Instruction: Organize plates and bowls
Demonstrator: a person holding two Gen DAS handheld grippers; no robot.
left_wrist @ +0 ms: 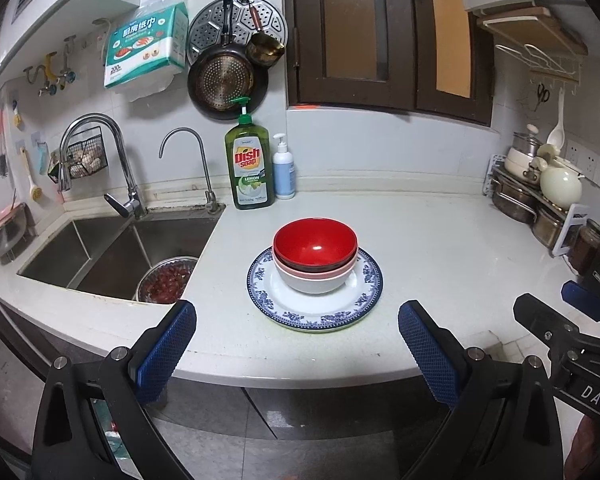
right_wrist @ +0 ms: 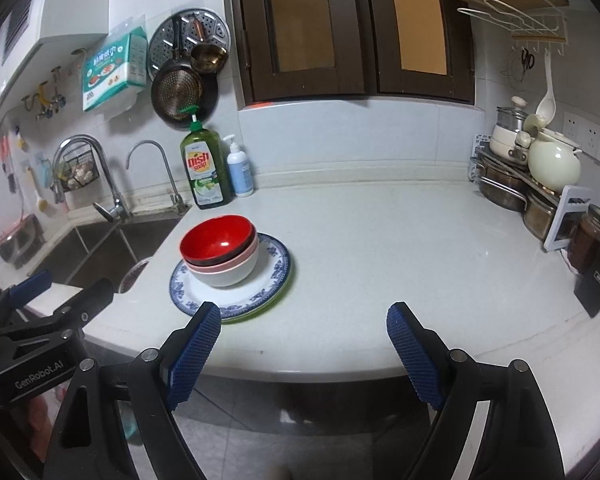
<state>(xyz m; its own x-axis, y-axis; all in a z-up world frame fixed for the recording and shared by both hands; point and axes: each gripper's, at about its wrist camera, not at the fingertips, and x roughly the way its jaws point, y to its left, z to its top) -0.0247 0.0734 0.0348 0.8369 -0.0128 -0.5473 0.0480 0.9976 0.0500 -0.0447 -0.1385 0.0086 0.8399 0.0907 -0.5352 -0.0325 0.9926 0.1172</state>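
A red bowl (left_wrist: 315, 242) sits nested in a pink-rimmed white bowl (left_wrist: 314, 280), on a blue-patterned white plate (left_wrist: 356, 304) that rests on a green-edged plate. The stack also shows in the right wrist view: red bowl (right_wrist: 216, 238), white bowl (right_wrist: 230, 272), plate (right_wrist: 272, 268). My left gripper (left_wrist: 296, 344) is open and empty, just short of the counter's front edge, facing the stack. My right gripper (right_wrist: 304, 344) is open and empty, to the right of the stack; it also shows in the left wrist view (left_wrist: 576, 312).
White counter (left_wrist: 440, 248). A double sink (left_wrist: 112, 248) at left holds a metal bowl of red food (left_wrist: 164, 280). Dish soap (left_wrist: 250, 160) and a lotion bottle (left_wrist: 284, 168) stand at the back. Pots and a cream kettle (left_wrist: 560, 184) crowd the right corner. A black knife block (right_wrist: 598, 276) stands at far right.
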